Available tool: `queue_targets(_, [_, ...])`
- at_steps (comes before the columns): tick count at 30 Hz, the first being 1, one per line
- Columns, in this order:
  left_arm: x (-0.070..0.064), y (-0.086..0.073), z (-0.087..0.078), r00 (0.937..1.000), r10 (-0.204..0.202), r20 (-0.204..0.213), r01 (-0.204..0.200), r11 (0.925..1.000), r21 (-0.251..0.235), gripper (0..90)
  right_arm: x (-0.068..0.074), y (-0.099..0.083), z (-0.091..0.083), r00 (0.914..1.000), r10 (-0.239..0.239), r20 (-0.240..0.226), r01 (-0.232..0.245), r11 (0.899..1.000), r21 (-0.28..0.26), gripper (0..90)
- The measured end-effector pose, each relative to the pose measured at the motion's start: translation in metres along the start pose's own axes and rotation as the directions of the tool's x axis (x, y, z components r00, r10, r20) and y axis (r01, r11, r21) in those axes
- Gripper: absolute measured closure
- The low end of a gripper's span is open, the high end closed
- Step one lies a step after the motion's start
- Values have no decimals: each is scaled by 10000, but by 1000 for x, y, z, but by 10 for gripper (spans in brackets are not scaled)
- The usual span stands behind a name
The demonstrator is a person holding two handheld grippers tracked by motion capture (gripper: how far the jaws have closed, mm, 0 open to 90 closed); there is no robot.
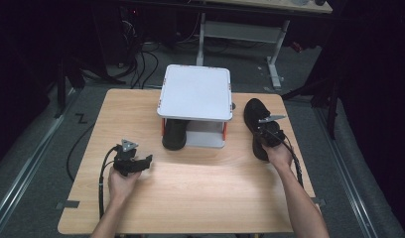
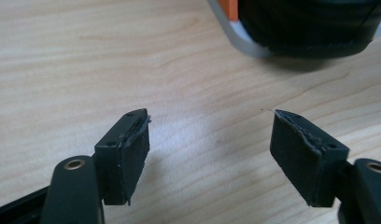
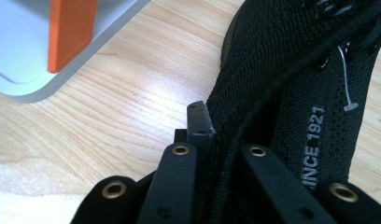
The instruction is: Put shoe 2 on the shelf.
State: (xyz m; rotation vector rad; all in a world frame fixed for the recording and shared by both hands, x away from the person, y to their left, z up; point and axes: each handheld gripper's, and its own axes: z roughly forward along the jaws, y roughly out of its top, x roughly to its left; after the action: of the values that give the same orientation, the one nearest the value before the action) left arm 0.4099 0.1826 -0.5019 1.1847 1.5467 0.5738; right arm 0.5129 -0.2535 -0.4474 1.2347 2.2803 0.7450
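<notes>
A black knit shoe [image 1: 254,116] lies on the right side of the wooden table [image 1: 200,183], toe pointing away from me. My right gripper [image 1: 266,133] is shut on its collar at the heel end. In the right gripper view one jaw lies outside the shoe [image 3: 291,70] and the other goes inside the opening, where my right gripper [image 3: 221,135] pinches the fabric. A second black shoe [image 1: 173,135] sits on the lower shelf of a white rack [image 1: 195,91]. My left gripper [image 1: 147,162] rests open near the table's left front, and between its jaws my left gripper [image 2: 212,130] has bare wood.
The rack has orange posts [image 3: 69,32] and a grey base edge [image 2: 235,35], with the shelved shoe's sole [image 2: 310,28] just beyond it. Cables trail from both grippers. Dark floor and desk legs surround the table.
</notes>
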Motion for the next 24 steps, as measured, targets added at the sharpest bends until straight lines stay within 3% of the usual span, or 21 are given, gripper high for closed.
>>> queue_targets(9, [-10,26,-5,9968,-548,582,558,9983,-148,258,0,-11,-13,9999,110,10,-109,9996,-259,883])
queue_targets(13, [-16,37,-9,9948,-529,869,549,9983,-198,245,3,-14,-17,10000,53,7,-52,9996,-282,883])
queue_targets(14, [-21,46,-11,9935,-418,1062,444,9988,-220,235,4,-16,-20,10000,29,-21,-29,9994,-350,883])
queue_targets(16, [-27,57,-14,9891,-573,1358,626,9974,-357,232,5,-19,-23,10000,6,-49,-8,9993,-373,883])
queue_targets(17, [-27,57,-14,9891,-573,1358,626,9974,-357,228,5,-19,-23,10000,6,-49,-8,9993,-373,883])
queue_targets(20, [-40,77,-20,9782,-694,1956,801,9957,-473,214,8,-24,-30,10000,-38,-42,36,9989,-459,883])
queue_targets(24, [-48,91,-21,9727,-635,2231,774,9955,-542,208,13,-28,-40,9999,-125,-61,122,9986,-524,883])
